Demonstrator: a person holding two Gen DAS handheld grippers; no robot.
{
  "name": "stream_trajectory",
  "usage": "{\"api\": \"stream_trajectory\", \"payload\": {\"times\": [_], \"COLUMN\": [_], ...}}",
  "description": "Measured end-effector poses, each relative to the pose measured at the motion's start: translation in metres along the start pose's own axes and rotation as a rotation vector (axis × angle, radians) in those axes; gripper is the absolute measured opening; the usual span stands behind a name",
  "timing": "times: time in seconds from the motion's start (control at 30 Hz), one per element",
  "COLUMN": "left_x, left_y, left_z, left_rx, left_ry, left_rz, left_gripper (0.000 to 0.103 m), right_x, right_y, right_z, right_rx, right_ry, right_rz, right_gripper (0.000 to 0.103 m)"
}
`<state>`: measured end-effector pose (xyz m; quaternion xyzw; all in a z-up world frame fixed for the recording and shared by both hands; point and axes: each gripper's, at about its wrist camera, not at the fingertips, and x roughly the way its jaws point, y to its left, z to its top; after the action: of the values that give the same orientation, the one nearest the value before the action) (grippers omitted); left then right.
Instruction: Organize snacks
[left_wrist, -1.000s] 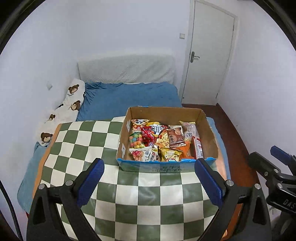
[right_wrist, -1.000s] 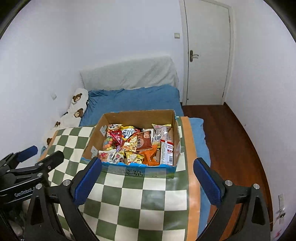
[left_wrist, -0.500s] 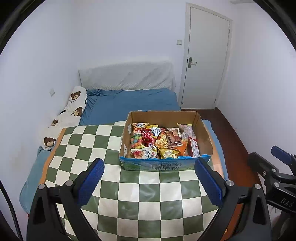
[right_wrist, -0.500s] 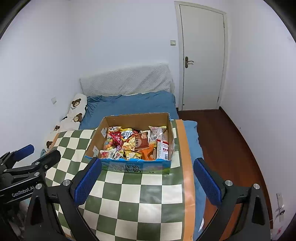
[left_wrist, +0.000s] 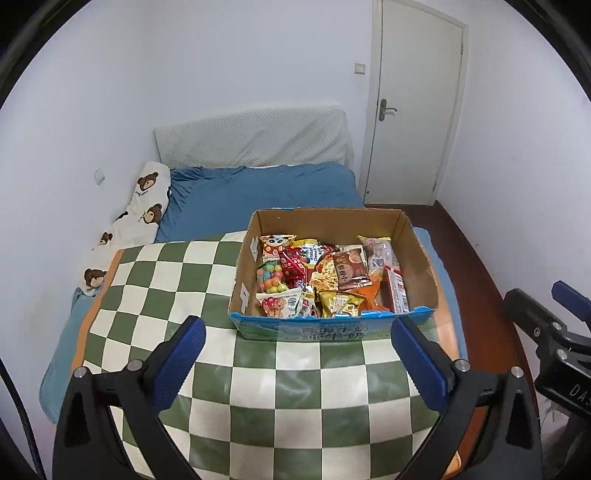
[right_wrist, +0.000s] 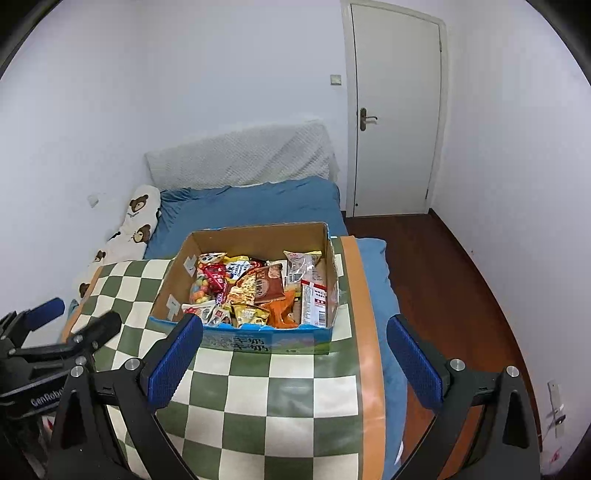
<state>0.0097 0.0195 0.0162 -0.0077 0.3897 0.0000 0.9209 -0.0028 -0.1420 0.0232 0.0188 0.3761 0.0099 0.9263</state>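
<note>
Cardboard box of snacks sits on checkered blanket on bed, straight ahead of both grippers, long axis crosswise. Left gripper open, empty, centred on box. Right gripper open, empty, offset toward box's right end.

The left gripper is held level, its two black arms splayed into a wide V; the blue-padded fingertips stand far apart with nothing between them. The right gripper shows the same pose — jaws spread wide, blue pads facing inward, nothing clasped. The two tools sit side by side, pointing the same way; each appears at the edge of the other's view — the right one at the far right of the left wrist camera, the left one low at the left of the right wrist camera; there too the fingers are parted.
</note>
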Motion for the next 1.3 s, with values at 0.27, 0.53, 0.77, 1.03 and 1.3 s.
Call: {"api": "stream_trajectory", "payload": {"times": [0.27,0.53,0.77,1.03,1.3], "left_x": [0.04,0.065,0.088,0.102,0.1], "left_y": [-0.003,-0.007,-0.01,-0.01,-0.009], "left_z": [0.016,0.032,0.033,0.033,0.032], "left_rx": [0.003,0.018,0.025,0.016,0.014], "left_ry": [0.038,0.051,0.107,0.146,0.133], "left_rz": [0.028,0.043,0.047,0.038,0.042], "left_gripper": [0.103,0.103,0.103,0.103,0.103], "right_x": [0.033,0.07,0.092,0.107,0.11], "right_y": [-0.002,-0.003,-0.006,-0.005,-0.007], "right_z": [0.016,0.026,0.029,0.025,0.022], "right_rx": [-0.003,0.008,0.011,-0.008,-0.01], "right_ry": [0.01,0.045,0.08,0.124,0.133], "right_rz": [-0.023,-0.046,-0.062,-0.071,-0.078], "right_gripper": [0.102,0.102,0.102,0.102,0.102]}}
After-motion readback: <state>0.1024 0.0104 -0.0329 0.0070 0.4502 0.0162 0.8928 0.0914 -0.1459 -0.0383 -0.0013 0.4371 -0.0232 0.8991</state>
